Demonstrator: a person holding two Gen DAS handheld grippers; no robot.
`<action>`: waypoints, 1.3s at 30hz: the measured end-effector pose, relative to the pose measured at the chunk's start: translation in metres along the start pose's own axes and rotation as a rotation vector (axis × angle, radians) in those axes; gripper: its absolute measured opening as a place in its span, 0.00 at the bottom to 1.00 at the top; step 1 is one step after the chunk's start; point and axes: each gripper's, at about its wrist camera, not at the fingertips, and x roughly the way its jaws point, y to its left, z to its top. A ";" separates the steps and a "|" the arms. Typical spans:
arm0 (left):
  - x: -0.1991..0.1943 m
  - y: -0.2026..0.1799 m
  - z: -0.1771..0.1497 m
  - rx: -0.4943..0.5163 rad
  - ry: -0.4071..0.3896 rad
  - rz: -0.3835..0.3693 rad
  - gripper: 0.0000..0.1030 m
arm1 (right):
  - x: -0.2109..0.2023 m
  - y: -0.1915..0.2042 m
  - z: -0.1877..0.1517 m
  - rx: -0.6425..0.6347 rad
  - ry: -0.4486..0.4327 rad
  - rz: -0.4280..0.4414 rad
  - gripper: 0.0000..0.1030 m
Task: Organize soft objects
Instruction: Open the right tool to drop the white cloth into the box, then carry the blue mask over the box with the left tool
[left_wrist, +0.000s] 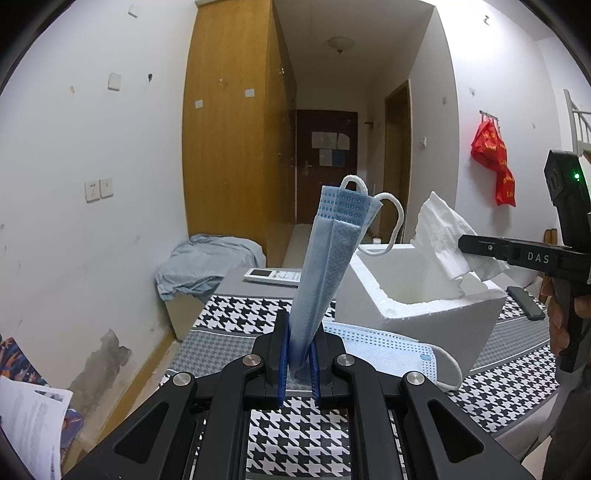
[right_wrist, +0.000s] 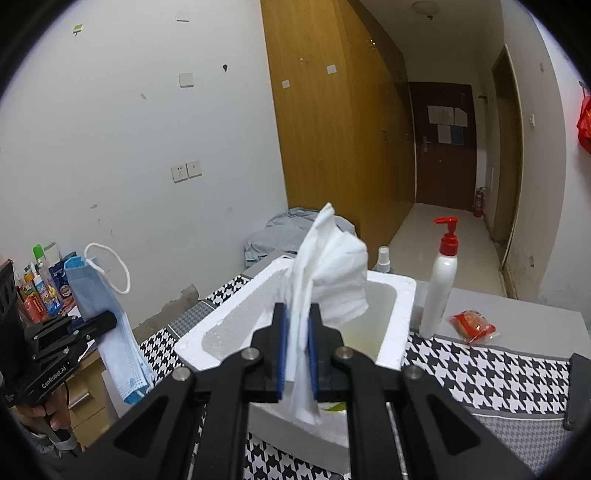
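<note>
My left gripper (left_wrist: 298, 325) is shut on a folded blue face mask (left_wrist: 328, 254) that stands up from its jaws, ear loops at the top. From the right wrist view that mask (right_wrist: 110, 317) hangs off the left gripper (right_wrist: 107, 320) at the left. A second blue mask (left_wrist: 388, 349) lies flat on the houndstooth cloth beside a white foam box (left_wrist: 424, 317). My right gripper (right_wrist: 296, 317) is shut on a crumpled white tissue (right_wrist: 328, 273), held over the open foam box (right_wrist: 402, 317). In the left wrist view the tissue (left_wrist: 443, 236) hangs above the box from the right gripper (left_wrist: 465, 245).
A houndstooth cloth (right_wrist: 480, 373) covers the table. A white pump bottle (right_wrist: 441, 280), a small spray bottle (right_wrist: 383, 258) and a red snack packet (right_wrist: 472, 326) stand right of the box. A remote (left_wrist: 273, 276), a phone (left_wrist: 526, 302) and a grey-blue cloth heap (left_wrist: 207, 266) lie further off.
</note>
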 end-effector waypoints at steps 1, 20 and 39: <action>0.000 0.001 0.000 -0.002 0.000 0.000 0.10 | 0.001 0.001 0.000 -0.003 0.003 -0.002 0.13; -0.004 0.005 0.001 -0.017 -0.010 0.012 0.10 | 0.011 0.008 0.000 -0.042 0.001 -0.087 1.00; -0.002 -0.011 0.020 0.004 -0.047 -0.058 0.10 | -0.011 -0.006 -0.007 -0.035 -0.008 -0.132 1.00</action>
